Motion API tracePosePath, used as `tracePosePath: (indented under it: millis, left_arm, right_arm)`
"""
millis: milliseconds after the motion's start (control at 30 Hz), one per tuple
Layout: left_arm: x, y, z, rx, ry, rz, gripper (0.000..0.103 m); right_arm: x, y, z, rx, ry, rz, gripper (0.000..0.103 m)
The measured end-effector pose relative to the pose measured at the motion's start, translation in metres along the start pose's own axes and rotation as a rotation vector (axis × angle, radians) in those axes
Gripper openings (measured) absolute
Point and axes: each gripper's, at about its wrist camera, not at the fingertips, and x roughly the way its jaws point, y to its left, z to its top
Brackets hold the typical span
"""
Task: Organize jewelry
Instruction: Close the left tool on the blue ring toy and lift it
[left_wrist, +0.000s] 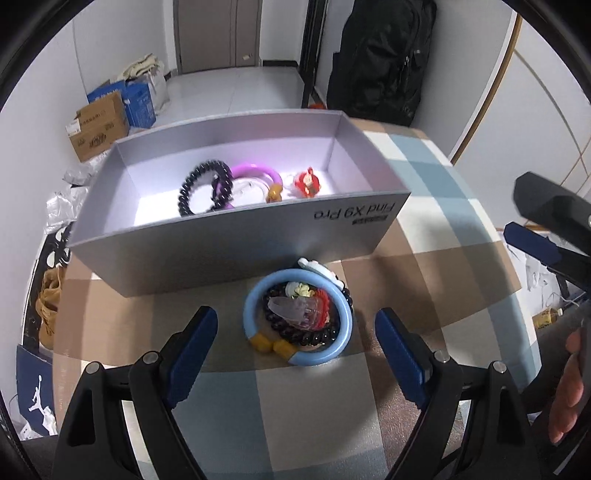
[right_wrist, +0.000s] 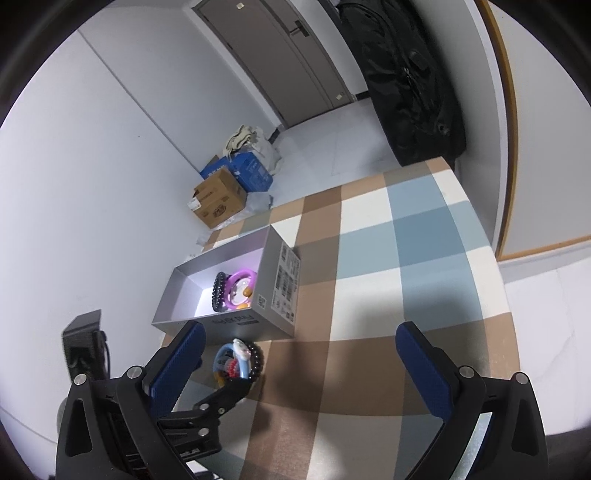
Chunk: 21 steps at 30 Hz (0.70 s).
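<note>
While the left tongs (left_wrist: 295, 339) hang released around the blue bangle (left_wrist: 297, 317) pile at lower centre, the box (left_wrist: 236, 236) waits above; right tongs (right_wrist: 299, 365) idle, also released. Next: close on the bangle, lift it in.

One open grey box (left_wrist: 236, 236) sits beyond the left gripper (left_wrist: 295, 350), holding three pieces: one dark beaded bracelet (left_wrist: 201, 190), one purple bangle (left_wrist: 258, 175) and one small red charm (left_wrist: 306, 182). Just ahead of that gripper's spread fingers lies one heap, counting one blue bangle (left_wrist: 255, 299), one black beaded bracelet (left_wrist: 325, 338) and one clear clip (left_wrist: 299, 308). Two blue-padded grippers in all.
</note>
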Motion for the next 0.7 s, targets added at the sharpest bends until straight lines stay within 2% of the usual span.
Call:
tracePosePath:
  millis: [33,67,133,400,700]
  left_arm:
    - [0.001,0.000,0.000,0.006,0.006,0.018,0.074]
    - [0.002,-0.001,0.000,0.010,0.014,0.018,0.062]
    - [-0.001,-0.003,-0.001,0.026,0.015,0.011,0.058]
    - [-0.013,-0.003,-0.004,0.025,0.004,-0.042,0.057]
    - [-0.022,0.002,0.002,-0.036,-0.009,-0.100,0.057]
  right_arm:
    - [0.001,-0.001,0.000,0.003,0.004,0.003,0.103]
    - [0.001,-0.002,0.000,0.006,0.007,0.004,0.103]
    - [0.002,-0.002,0.000,0.007,0.010,0.005,0.103]
    - [0.007,0.000,0.001,0.007,0.023,0.013,0.103]
    - [0.012,-0.001,-0.003,0.016,0.055,0.012,0.103]
